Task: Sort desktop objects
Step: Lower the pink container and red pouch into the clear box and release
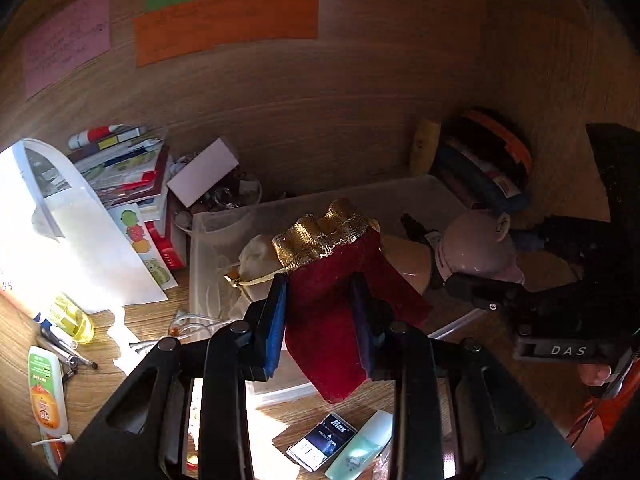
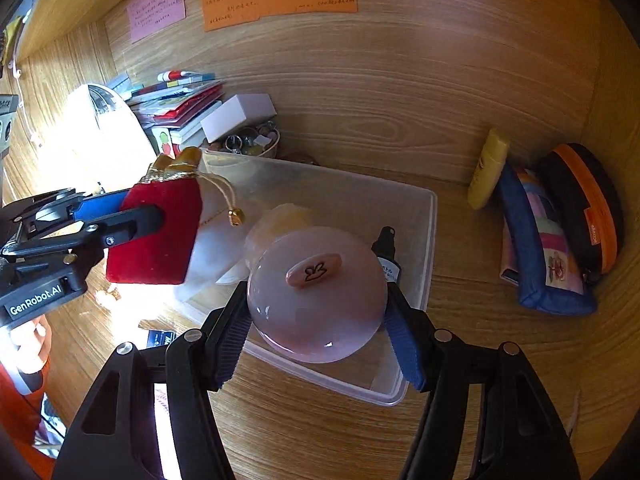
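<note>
here we are midway through the sorting, with both tools loaded and poised over the clear plastic bin point(image 2: 424, 240) that sits on the wooden desk point(image 2: 480, 344). our left tool point(image 1: 320, 312) is clamped on a red velvet pouch point(image 1: 340, 320) with a gold top and a drawstring, held up at the bin's left side, seemingly above its near-left corner. our right tool point(image 2: 316, 332) is closed around a round pinkish dome-shaped object point(image 2: 316, 300) with a small oval knob bearing a drawn mark; what exactly it is we cannot tell, perhaps a lid or a toy head. it hangs over the near part of the bin. inside the bin already lie a pale cloth bag point(image 2: 276, 220) and a small dark spray bottle point(image 2: 386, 254), so we judge that this step is dropping the two held things in with them. the next move, as we see it, calls for lowering each tool into free space in the bin, keeping the pink object off the bottle, and then opening the fingers; the pouch is soft and should settle, while the smooth round piece may roll.
</note>
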Available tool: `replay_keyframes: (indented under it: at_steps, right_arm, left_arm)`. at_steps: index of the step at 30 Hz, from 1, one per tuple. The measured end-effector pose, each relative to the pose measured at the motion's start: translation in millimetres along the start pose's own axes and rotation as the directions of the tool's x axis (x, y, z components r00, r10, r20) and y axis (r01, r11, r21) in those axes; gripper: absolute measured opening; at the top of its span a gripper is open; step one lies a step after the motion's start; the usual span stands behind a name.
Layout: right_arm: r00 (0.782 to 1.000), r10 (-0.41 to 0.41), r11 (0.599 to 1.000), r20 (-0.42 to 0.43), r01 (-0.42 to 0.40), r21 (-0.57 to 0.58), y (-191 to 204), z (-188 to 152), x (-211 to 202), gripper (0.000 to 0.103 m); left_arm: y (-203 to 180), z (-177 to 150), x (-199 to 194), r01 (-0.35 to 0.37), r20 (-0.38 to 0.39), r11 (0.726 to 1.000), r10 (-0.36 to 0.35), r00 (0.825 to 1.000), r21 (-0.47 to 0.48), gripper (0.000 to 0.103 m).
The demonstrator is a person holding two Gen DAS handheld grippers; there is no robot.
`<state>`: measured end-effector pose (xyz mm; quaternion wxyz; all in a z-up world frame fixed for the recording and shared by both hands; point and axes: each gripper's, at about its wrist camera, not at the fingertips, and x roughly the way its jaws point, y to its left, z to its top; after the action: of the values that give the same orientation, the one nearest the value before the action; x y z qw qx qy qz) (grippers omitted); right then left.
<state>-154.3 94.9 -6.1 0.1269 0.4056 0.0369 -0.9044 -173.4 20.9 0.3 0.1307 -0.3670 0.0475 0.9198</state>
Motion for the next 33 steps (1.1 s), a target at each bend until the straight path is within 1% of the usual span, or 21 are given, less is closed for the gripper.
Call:
replay_keyframes:
  at_steps: [6,10,13,16,18,19,20,23,25,27,30,32,33]
  right_arm:
    - [0.999,-0.013,0.999,-0.041,0.012,-0.034,-4,-4,12,0.060]
    - [0.998,-0.032,0.998,-0.052,0.029,-0.060,-4,-5,19,0.060]
    - [0.998,-0.038,0.997,-0.056,0.034,-0.075,-3,-3,23,0.060]
    - [0.997,-0.019,0.998,-0.074,0.014,-0.066,-4,0,28,0.060]
    - [0.997,-0.008,0.998,-0.083,0.003,-0.060,-5,1,32,0.061]
    - [0.996,-0.004,0.998,-0.087,-0.002,-0.059,-5,2,32,0.062]
    - [0.996,-0.001,0.998,-0.090,-0.004,-0.060,-5,3,33,0.064]
    - [0.996,-0.006,0.997,-0.084,0.000,-0.072,-4,5,35,0.067]
    - [0.997,-0.014,0.997,-0.082,0.008,-0.080,-5,6,37,0.067]
    - [0.997,-0.038,0.995,-0.070,0.031,-0.098,-2,8,40,0.067]
    - [0.997,-0.051,0.992,-0.066,0.043,-0.121,-2,9,43,0.067]
    - [0.996,-0.070,0.988,-0.063,0.060,-0.141,0,10,46,0.067]
    - [0.996,-0.064,0.989,-0.067,0.054,-0.138,-1,11,47,0.068]
  left_arm:
    - [-2,-3,31,0.019,-0.067,1.000,-0.019,0.998,0.003,0.031]
    - [-2,-4,35,0.016,-0.069,1.000,-0.015,0.997,0.012,0.031]
    - [-5,-5,38,0.001,-0.064,1.000,0.001,0.998,0.029,0.032]
    - [-8,-7,41,-0.017,-0.062,0.998,0.020,0.998,0.056,0.036]
    - [-9,-8,42,-0.007,-0.063,0.998,0.011,0.998,0.068,0.046]
    - [-10,-9,43,0.000,-0.063,0.997,0.005,0.998,0.073,0.049]
    - [-11,-8,44,-0.009,-0.058,0.997,0.013,0.998,0.077,0.052]
    - [-8,-7,49,-0.022,-0.063,0.998,0.026,0.998,0.057,0.056]
    - [-9,-6,54,-0.041,-0.058,0.997,0.045,0.997,0.062,0.057]
    - [-6,-5,54,-0.034,-0.065,0.998,0.037,0.997,0.053,0.058]
    - [-3,-3,58,-0.040,-0.063,0.999,0.042,0.997,0.035,0.060]
    - [-4,0,62,-0.060,-0.066,0.998,0.062,0.996,0.036,0.060]
    - [-5,0,64,-0.074,-0.066,0.997,0.076,0.995,0.038,0.060]
